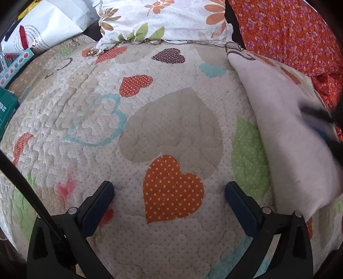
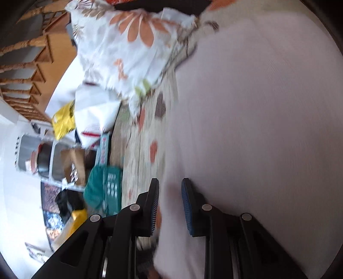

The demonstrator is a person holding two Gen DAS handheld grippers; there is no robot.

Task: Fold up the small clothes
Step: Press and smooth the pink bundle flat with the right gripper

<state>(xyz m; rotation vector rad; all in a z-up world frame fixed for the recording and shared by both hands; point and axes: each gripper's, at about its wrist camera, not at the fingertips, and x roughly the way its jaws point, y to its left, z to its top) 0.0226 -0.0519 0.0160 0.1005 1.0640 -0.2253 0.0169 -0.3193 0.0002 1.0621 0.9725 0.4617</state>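
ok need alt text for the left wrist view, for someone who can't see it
The left tongs hang open and empty over a quilted bedspread patterned with dotted hearts. A pale garment is lifted at the right edge, where the blurred right tongs reach in. A floral pillow and an orange flowered fabric lie at the far end.
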